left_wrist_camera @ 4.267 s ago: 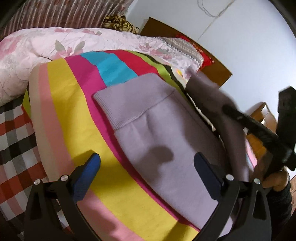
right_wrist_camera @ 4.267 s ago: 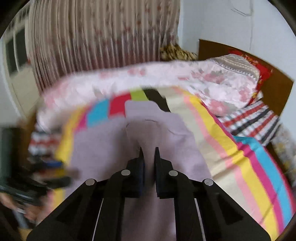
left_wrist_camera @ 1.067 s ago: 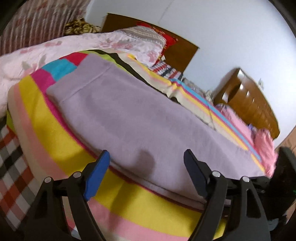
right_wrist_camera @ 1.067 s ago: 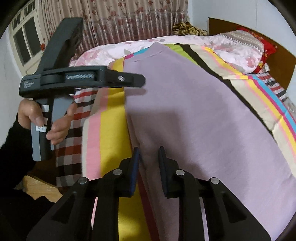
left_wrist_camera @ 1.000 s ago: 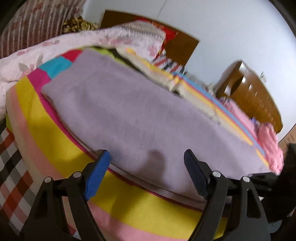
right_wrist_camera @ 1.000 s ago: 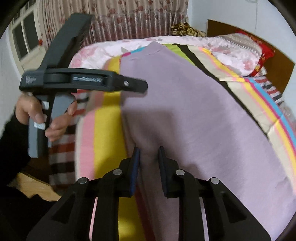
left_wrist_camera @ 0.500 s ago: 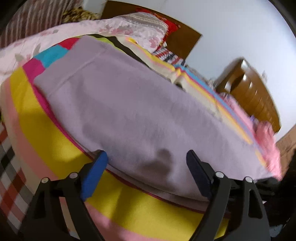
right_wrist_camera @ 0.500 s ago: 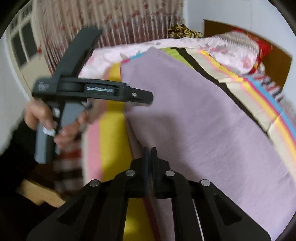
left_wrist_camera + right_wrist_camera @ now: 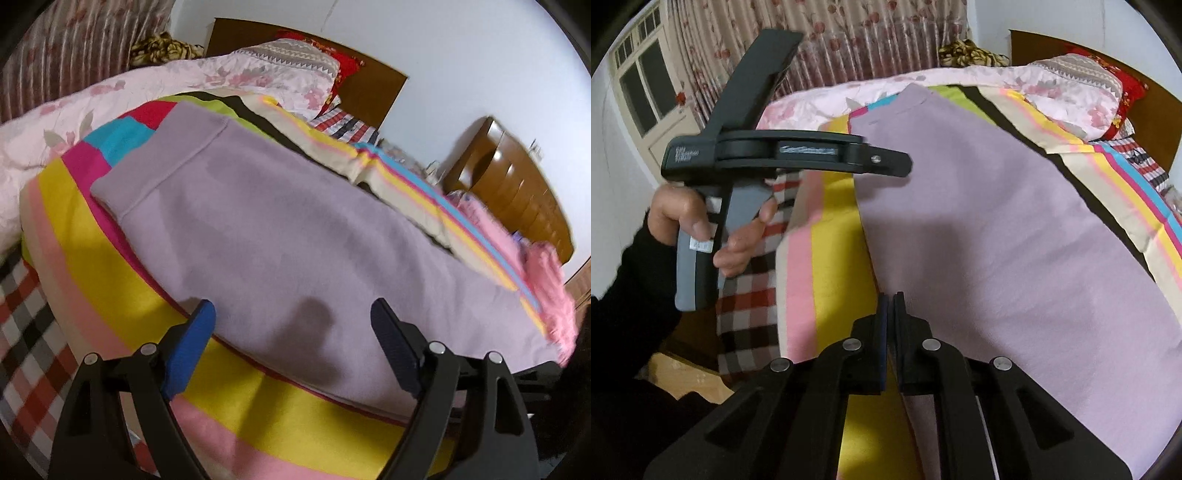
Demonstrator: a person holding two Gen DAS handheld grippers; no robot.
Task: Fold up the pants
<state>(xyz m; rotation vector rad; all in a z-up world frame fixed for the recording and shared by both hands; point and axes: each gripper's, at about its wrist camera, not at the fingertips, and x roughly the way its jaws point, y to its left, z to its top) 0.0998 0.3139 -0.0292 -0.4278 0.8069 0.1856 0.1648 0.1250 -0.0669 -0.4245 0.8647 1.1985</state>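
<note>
The lilac pants (image 9: 295, 236) lie flat on a striped blanket (image 9: 92, 266). The left gripper (image 9: 291, 325) hangs spread above their near edge. The right gripper (image 9: 890, 306) has just been closing and now appears to pinch that edge, though the fabric between its pads is hard to see.

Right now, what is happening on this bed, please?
A person is folding lilac pants laid flat on a striped blanket, with tongs in each hand. The right tongs have just closed on the near edge of the pants. The left tongs hang open over the same edge and grip nothing. The waistband lies at the far end.
</note>
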